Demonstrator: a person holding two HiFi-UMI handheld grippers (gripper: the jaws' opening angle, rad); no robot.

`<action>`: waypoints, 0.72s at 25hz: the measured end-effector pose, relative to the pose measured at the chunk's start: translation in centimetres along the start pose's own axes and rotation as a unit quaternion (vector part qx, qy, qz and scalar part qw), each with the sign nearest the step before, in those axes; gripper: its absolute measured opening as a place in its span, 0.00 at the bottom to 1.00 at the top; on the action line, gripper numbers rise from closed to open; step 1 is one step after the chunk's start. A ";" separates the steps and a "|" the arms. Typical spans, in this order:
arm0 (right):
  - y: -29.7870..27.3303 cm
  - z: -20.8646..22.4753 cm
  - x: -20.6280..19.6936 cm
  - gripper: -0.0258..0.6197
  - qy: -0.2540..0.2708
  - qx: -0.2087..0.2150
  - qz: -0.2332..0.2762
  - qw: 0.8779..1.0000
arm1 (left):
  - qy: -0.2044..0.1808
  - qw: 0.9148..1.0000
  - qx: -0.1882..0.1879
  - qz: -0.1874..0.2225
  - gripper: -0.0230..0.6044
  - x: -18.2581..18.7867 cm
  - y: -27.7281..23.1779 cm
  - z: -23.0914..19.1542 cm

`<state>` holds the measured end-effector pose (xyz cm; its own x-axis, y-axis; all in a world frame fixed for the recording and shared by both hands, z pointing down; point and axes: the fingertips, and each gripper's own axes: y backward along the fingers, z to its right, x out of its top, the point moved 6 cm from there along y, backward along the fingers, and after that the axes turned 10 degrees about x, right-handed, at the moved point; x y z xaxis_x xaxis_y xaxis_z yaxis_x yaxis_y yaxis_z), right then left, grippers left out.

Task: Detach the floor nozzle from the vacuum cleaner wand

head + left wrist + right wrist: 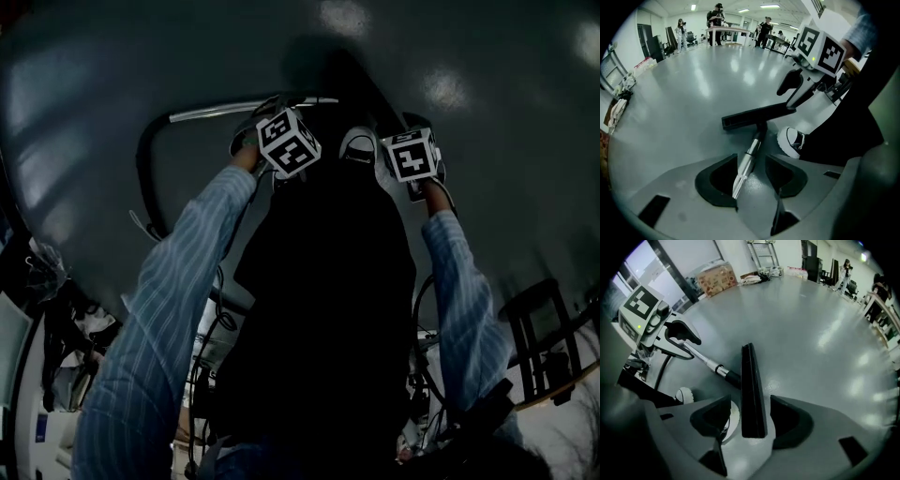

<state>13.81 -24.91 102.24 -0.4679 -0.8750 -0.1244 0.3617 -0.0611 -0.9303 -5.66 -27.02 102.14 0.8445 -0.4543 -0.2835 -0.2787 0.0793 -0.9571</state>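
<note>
striped blue sleeves (178, 309) reach steeply down toward the glossy grey floor (684, 93). left gripper (751, 174) stands spread astride the shiny silver metal wand (746, 161) without pinching it, likely so it can steady the tube. right gripper (751, 420), also spread, straddles the long flat black plastic floor nozzle (752, 390) without pressing on it, seemingly placed to pull it free. nozzle and wand are not yet apart. a white-toed shoe (790, 140) rests just beside the nozzle.

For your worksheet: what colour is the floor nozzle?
The nozzle is black, clearest in right gripper view.
</note>
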 end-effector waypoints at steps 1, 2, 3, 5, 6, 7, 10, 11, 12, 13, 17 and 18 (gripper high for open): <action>-1.0 0.2 0.1 0.42 0.010 -0.002 -0.002 1.000 | -0.007 1.000 -0.002 -0.006 0.29 -0.4 -1.3 0.1; -1.9 0.2 0.5 0.42 0.017 -0.002 -0.001 1.000 | -0.013 1.000 -0.004 -0.012 0.29 -0.9 -2.6 0.0; -2.9 0.1 0.9 0.42 0.022 -0.002 0.000 1.000 | -0.020 1.000 -0.005 -0.017 0.29 -1.4 -3.8 0.0; -4.8 0.3 1.4 0.42 0.025 0.000 0.003 1.000 | -0.038 0.999 -0.009 -0.023 0.29 -1.9 -6.3 0.3; -5.7 0.4 1.5 0.42 0.028 0.001 0.003 1.000 | -0.049 0.998 -0.012 -0.025 0.29 -1.8 -7.4 0.6; -6.4 0.5 1.6 0.42 0.033 0.001 0.002 0.999 | -0.060 0.998 -0.015 -0.026 0.29 -1.7 -8.3 0.8; -6.8 -0.2 2.2 0.42 0.067 -0.007 -0.016 0.998 | -0.086 0.996 -0.013 -0.029 0.29 -1.2 -9.1 1.1; -6.7 -0.4 2.4 0.42 0.078 -0.011 -0.022 0.997 | -0.091 0.995 -0.013 -0.031 0.29 -1.1 -9.2 1.1; -6.6 -0.6 2.5 0.42 0.088 -0.016 -0.028 0.996 | -0.095 0.995 -0.013 -0.034 0.29 -1.0 -9.3 1.2; -6.6 -0.6 2.6 0.42 0.096 -0.021 -0.034 0.995 | -0.099 0.994 -0.013 -0.037 0.29 -0.9 -9.6 1.3; -7.6 -0.5 2.3 0.42 0.098 -0.040 -0.065 0.992 | -0.115 0.992 -0.001 -0.047 0.29 -1.5 -10.7 1.4; -7.8 -0.5 2.2 0.42 0.086 -0.039 -0.074 0.993 | -0.118 0.992 0.001 -0.049 0.29 -1.7 -11.0 1.3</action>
<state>9.50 -26.10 109.08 -0.6447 -0.7636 -0.0356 0.2186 -0.1395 -0.9658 -3.41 -25.93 113.04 0.9512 -0.2395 -0.1947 -0.1890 0.0465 -0.9809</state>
